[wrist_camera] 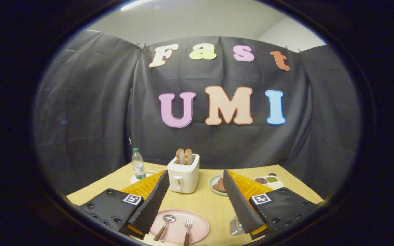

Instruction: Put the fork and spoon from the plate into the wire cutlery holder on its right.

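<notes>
I hold the jaws wide above the round pink plate (180, 227), nothing grasped yet, so next I should lower onto the wooden-handled metal fork (187, 231), then carry it to the wire cutlery holder (236, 227).

The table (202, 201) carries one pink plate (197, 228), with one spoon (165, 225) and one fork (187, 229) on it. One toaster (183, 177) holds two bread slices (184, 156). There is one bottle (138, 164), one food dish (218, 185), one compartment tray (269, 181), and what seems one wire holder (236, 227), mostly hidden.

The gripper (197, 182) has two fingers (153, 201), spread wide with nothing between.
</notes>
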Available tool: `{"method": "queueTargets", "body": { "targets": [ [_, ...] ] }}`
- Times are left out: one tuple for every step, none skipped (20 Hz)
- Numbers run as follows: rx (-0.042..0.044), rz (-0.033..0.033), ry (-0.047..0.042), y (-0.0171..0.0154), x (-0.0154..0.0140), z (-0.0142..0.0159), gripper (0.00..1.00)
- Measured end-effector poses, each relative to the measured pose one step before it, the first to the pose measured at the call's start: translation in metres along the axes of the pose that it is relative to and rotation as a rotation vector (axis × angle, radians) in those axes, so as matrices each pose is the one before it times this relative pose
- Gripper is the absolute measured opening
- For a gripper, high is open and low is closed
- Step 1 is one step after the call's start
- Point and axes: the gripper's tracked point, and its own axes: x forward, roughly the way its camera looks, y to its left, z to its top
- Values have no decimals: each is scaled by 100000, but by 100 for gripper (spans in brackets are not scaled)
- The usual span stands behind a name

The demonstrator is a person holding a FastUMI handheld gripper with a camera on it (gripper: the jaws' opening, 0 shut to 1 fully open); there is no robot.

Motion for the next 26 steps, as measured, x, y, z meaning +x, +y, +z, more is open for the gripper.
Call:
{"method": "queueTargets", "body": {
  "targets": [
    [-544, 1213, 2472, 320, 199, -988, 100],
    [-836, 941, 2631, 258, 341, -1023, 100],
    [-976, 582, 2461, 84, 278, -1194, 100],
    [-864, 579, 2533, 110, 171, -1038, 100],
    [-479, 683, 2145, 284, 300, -954, 100],
    [-450, 639, 2146, 129, 245, -862, 100],
    [-434, 562, 1718, 166, 245, -797, 100],
    [-503, 300, 1676, 45, 279, -764, 100],
    [-500, 310, 1796, 49, 280, -760, 100],
    [-587, 520, 2295, 93, 349, -1017, 100],
    [-570, -32, 2508, -29, 357, -1027, 100],
    [-280, 121, 2758, -78, 251, -1193, 100],
    [160, 187, 2617, 11, 383, -1141, 100],
    [241, 208, 2586, 46, 165, -1069, 100],
    [54, 463, 2667, 40, 290, -1009, 100],
    [-253, 169, 2704, 54, 335, -1173, 100],
    [-432, -18, 2721, -33, 390, -886, 100],
    [-381, 139, 2602, 121, 391, -1061, 100],
    [-369, 27, 2258, 17, 322, -911, 100],
    [-550, -5, 2449, -8, 390, -731, 100],
    [-597, 141, 2298, 4, 425, -1001, 100],
    [-545, 391, 2499, 166, 515, -843, 100],
    [-377, 531, 2970, 140, 451, -864, 100],
    [5, 522, 2332, 111, 335, -715, 100],
    [68, 464, 1704, 199, 28, -586, 100],
    [-230, 258, 1154, -18, 155, -536, 100]
  ]
}}
